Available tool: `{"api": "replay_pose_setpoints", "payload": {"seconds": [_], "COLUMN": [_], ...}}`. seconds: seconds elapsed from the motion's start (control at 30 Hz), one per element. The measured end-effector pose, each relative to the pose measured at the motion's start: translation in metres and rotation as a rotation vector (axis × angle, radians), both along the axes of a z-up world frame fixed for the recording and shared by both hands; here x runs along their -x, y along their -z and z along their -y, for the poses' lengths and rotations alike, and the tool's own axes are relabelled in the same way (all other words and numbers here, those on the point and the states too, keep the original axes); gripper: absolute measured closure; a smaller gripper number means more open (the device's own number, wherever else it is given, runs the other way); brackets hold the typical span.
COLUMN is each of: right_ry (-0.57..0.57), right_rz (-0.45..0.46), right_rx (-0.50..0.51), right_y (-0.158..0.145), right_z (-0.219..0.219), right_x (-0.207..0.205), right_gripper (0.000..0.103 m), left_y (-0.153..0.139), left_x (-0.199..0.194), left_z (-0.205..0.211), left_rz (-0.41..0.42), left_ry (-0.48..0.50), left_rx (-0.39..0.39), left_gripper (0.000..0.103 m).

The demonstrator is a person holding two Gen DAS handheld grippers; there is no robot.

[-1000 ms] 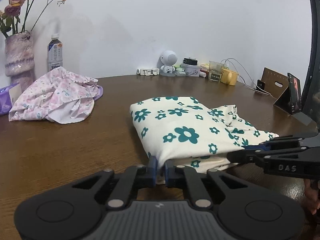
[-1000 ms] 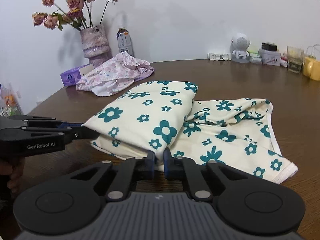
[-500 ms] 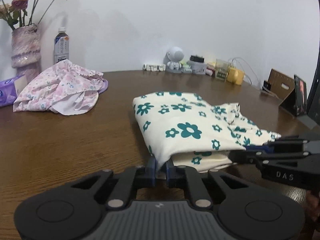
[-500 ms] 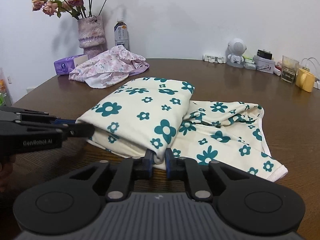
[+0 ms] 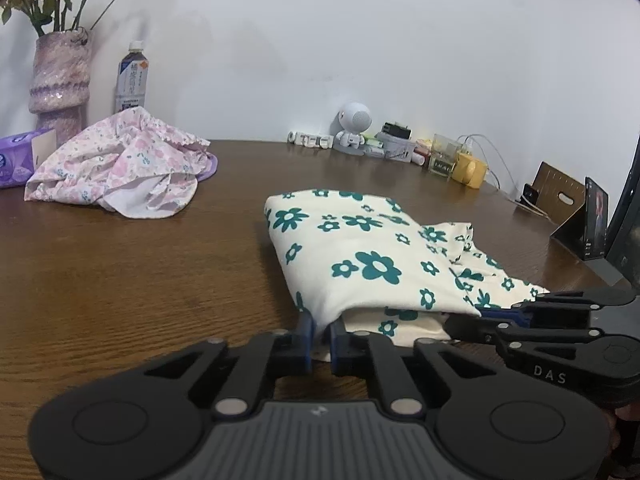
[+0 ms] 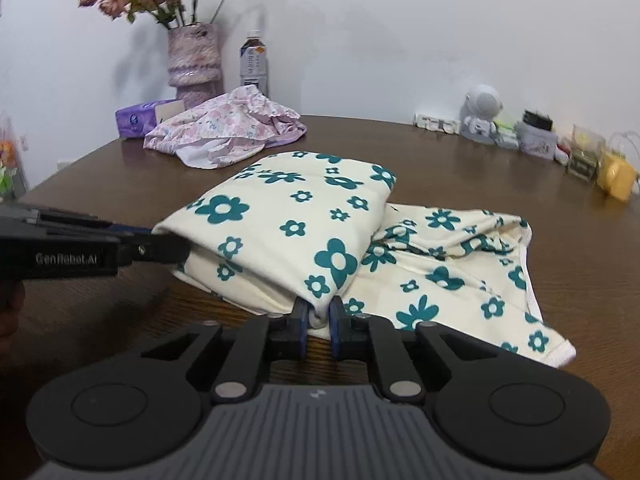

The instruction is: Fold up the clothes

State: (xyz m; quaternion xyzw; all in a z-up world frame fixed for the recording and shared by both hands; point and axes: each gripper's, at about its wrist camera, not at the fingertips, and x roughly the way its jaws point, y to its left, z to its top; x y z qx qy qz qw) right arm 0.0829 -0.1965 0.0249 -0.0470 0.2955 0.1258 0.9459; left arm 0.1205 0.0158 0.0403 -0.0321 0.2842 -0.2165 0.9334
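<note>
The left tongs (image 5: 321, 334) and right tongs (image 6: 319, 322) are each pinched narrow on a near corner of the cream garment with teal flowers (image 6: 296, 220), holding its folded top layer a little above the brown table (image 5: 140, 280), while a looser part trails flat to the right. This looks like the middle of a fold, and the next move probably calls for carrying both corners together toward the far edge and laying them down evenly. A crumpled pink garment (image 5: 120, 168) waits far left, near a vase (image 5: 60, 80) and bottle (image 5: 131, 80).
</note>
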Motion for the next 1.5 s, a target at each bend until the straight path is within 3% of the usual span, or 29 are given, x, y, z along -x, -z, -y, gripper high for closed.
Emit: {"api": "replay_pose_setpoints", "payload": {"seconds": [0.37,0.43,0.5,0.57,0.67,0.87,0.93,0.97,1.0,1.07,1.13,1.2,1.27,1.3,1.37,1.47,1.5], "right_ry": [-0.061,-0.065,-0.066,-0.065,-0.059,0.021,0.035,0.038,0.037,0.028,0.028,0.044,0.060,0.064,0.068,0.059,0.060], "right_rz": [0.007,-0.007,-0.013,0.000,0.011,-0.128,-0.146,-0.144,-0.143,-0.147,-0.139,-0.114,-0.095,-0.099,-0.108,-0.095,-0.098], "right_rx": [0.009,-0.029,-0.102,-0.183,-0.285,-0.359,-0.370,-0.376,-0.378,-0.368,-0.368,-0.380,-0.379,-0.374,-0.362,-0.330,-0.346], "right_y": [0.001,-0.003,-0.012,-0.022,-0.033,-0.017,-0.012,-0.010,-0.010,-0.010,-0.012,-0.018,-0.023,-0.022,-0.018,-0.014,-0.016], "right_z": [0.008,0.014,0.025,0.039,0.051,0.044,0.041,0.041,0.041,0.041,0.043,0.046,0.046,0.044,0.040,0.035,0.038], "right_x": [-0.004,-0.001,0.005,0.010,0.008,-0.039,-0.042,-0.042,-0.042,-0.043,-0.043,-0.044,-0.051,-0.056,-0.062,-0.061,-0.062], "right_gripper": [0.095,0.091,0.084,0.071,0.071,0.071,0.075,0.079,0.081,0.081,0.074,0.065,0.065,0.065,0.082,0.082,0.081], "left_y": [-0.001,-0.005,-0.012,-0.021,-0.032,-0.014,-0.006,-0.003,0.000,0.001,-0.002,-0.004,-0.002,0.000,0.002,0.001,-0.001], "left_x": [0.014,0.018,0.024,0.022,0.011,-0.038,-0.044,-0.046,-0.047,-0.048,-0.048,-0.052,-0.060,-0.064,-0.066,-0.066,-0.067], "left_z": [0.001,-0.003,-0.010,-0.015,-0.020,-0.021,-0.023,-0.025,-0.027,-0.028,-0.030,-0.033,-0.032,-0.032,-0.029,-0.028,-0.029], "left_rz": [-0.011,-0.009,0.010,0.035,0.046,-0.143,-0.188,-0.199,-0.211,-0.214,-0.205,-0.187,-0.208,-0.223,-0.226,-0.214,-0.210], "left_ry": [-0.006,0.019,0.056,0.055,0.029,-0.060,-0.056,-0.047,-0.038,-0.028,-0.033,-0.055,-0.077,-0.080,-0.062,-0.045,-0.047], "left_rx": [0.001,0.022,0.064,0.104,0.152,0.214,0.249,0.265,0.281,0.293,0.304,0.321,0.333,0.335,0.325,0.323,0.330], "left_gripper": [0.095,0.083,0.048,0.039,0.036,0.038,0.052,0.070,0.072,0.072,0.062,0.042,0.045,0.054,0.073,0.072,0.064]}}
